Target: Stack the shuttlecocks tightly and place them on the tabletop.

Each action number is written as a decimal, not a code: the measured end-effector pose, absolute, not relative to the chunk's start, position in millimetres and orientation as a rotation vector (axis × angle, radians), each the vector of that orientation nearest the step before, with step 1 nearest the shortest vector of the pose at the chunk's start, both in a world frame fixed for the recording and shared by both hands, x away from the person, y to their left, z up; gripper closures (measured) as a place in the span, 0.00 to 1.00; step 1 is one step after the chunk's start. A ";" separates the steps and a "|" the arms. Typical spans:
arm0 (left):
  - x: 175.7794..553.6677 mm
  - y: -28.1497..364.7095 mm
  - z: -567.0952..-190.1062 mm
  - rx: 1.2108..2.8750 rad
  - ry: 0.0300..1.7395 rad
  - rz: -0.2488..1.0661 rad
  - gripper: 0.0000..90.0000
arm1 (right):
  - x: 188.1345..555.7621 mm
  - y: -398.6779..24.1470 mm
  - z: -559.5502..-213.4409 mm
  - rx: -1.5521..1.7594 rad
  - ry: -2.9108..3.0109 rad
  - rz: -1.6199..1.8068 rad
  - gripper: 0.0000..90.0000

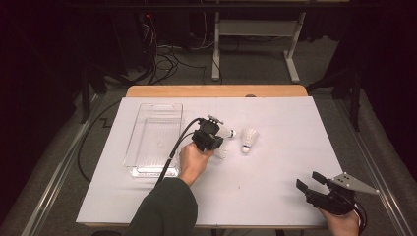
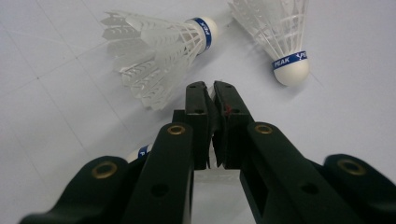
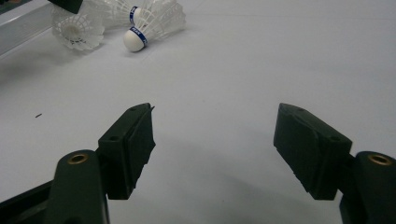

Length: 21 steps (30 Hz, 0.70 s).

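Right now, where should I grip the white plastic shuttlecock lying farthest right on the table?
The white plastic shuttlecock lies on its side, round tip toward you. Probably pinch the blue band behind that tip, from above, jaws either side; the flared mesh skirt looks flimsy.

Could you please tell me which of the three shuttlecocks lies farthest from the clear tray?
The rightmost shuttlecock, lying apart with its round white tip toward the person; the other two sit close beside the left gripper.

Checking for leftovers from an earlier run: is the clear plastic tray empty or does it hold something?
Empty. In the high view the clear tray shows only its bare bottom; the shuttlecocks lie on the table to its right.
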<state>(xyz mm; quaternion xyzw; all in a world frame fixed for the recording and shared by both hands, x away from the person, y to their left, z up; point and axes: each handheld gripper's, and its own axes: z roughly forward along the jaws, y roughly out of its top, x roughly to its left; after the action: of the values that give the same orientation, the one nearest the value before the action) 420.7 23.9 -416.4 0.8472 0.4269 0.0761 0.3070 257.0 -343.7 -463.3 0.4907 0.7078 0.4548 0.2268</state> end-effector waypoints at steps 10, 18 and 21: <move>424.2 18.4 -420.3 2.221 1.139 0.216 0.92 | 256.9 -344.0 -463.5 1.351 1.951 1.254 0.33; 424.9 17.7 -420.7 2.214 1.134 0.225 0.88 | 257.0 -343.9 -463.6 1.351 1.953 1.253 0.33; 425.3 17.7 -420.9 2.209 1.133 0.222 0.86 | 257.0 -343.9 -463.6 1.351 1.953 1.252 0.33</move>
<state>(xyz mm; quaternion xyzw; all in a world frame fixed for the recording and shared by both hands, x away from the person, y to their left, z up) 425.3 17.7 -420.9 0.8400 0.4309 0.0845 0.3188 257.0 -343.9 -463.6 0.4901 0.7086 0.4543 0.2265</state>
